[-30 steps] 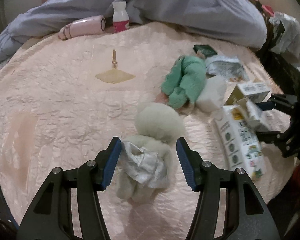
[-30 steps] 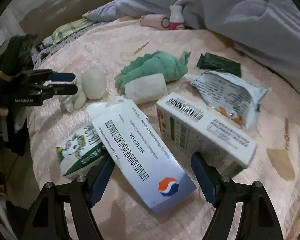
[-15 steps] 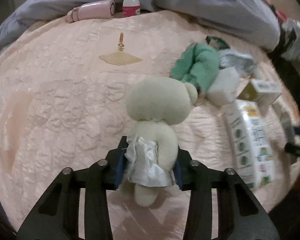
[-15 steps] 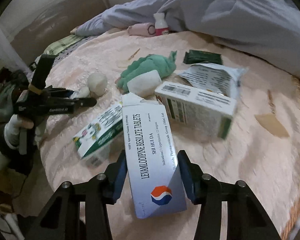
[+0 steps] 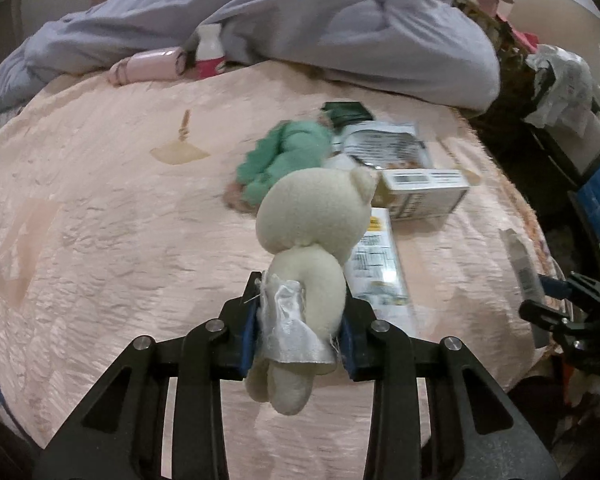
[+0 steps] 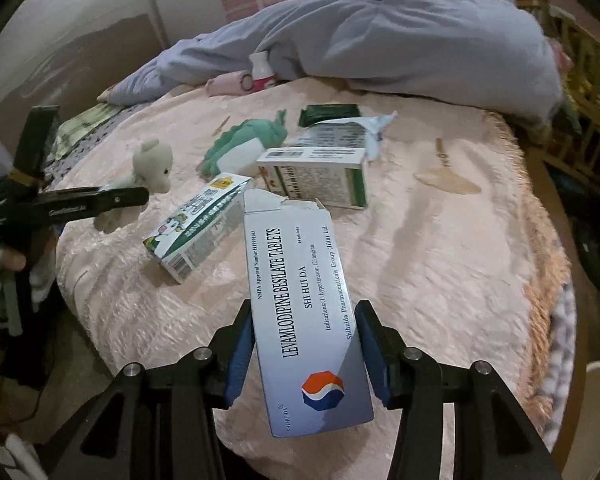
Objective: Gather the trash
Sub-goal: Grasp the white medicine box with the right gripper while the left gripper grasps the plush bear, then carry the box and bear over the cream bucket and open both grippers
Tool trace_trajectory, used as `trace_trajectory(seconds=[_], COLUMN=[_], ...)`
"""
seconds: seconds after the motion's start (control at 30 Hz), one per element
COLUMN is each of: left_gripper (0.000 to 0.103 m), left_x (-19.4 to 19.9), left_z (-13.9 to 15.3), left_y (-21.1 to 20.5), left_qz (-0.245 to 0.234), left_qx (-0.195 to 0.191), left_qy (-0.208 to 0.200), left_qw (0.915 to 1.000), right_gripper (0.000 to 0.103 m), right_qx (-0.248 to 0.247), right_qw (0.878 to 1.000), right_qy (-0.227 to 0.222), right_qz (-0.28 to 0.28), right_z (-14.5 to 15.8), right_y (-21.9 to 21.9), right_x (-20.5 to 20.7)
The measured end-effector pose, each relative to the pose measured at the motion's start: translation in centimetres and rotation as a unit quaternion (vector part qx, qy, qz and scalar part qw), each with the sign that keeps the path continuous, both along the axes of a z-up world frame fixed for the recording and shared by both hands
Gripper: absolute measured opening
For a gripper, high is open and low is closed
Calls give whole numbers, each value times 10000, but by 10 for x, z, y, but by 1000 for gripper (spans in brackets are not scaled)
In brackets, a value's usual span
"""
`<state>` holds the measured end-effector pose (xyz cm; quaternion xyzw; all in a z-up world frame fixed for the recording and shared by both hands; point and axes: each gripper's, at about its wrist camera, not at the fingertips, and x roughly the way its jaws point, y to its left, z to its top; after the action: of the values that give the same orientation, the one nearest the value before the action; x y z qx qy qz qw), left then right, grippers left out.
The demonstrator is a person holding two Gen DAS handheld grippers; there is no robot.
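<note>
The bed (image 5: 100, 220) under its pink quilted cover carries everything, with a grey duvet (image 6: 440, 32) heaped along the far side. On the cover lie a green plush (image 6: 246, 136), a white-and-green carton (image 6: 320, 176), a second carton with a cartoon print (image 6: 196, 228), a torn foil packet (image 5: 384, 144) and a dark green sachet (image 6: 328, 112).

The right gripper (image 6: 304, 354) clamps the white tablet box (image 6: 300, 308) by its long sides, torn flap pointing away — a grip fit for carrying it off as rubbish. The left gripper (image 5: 298, 338) is closing on a cream teddy (image 5: 316, 240) at its silver-wrapped waist, pads pressing in, the toy lifted clear of the cover.

Only the right view shows the person's sleeved hand (image 6: 4, 260) on the left tool; only the left view shows the clutter beyond the bed's edge.
</note>
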<state>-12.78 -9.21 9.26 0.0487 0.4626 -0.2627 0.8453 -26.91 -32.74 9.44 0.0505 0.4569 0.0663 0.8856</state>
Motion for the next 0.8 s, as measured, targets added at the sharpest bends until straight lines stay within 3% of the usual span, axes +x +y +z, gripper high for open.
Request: trace_trajectory(seconds=[0.33,0.8], left_gripper=[31,31], left_x=[-35,-72], left_z=[20,26], left_y=[-43,-96], left_qz=[-384,-858], left_qx=[-85,34], left_qy=[-278,-551], left_qw=[9988,9948], right_gripper=[48,48], right_qx=[67,213], right_qw=[9995,9953], right_qy=[-170,-320], right_qz=[-273,-894], right_z=[7,16], right_y=[-4,-40], right_x=[-23,-47])
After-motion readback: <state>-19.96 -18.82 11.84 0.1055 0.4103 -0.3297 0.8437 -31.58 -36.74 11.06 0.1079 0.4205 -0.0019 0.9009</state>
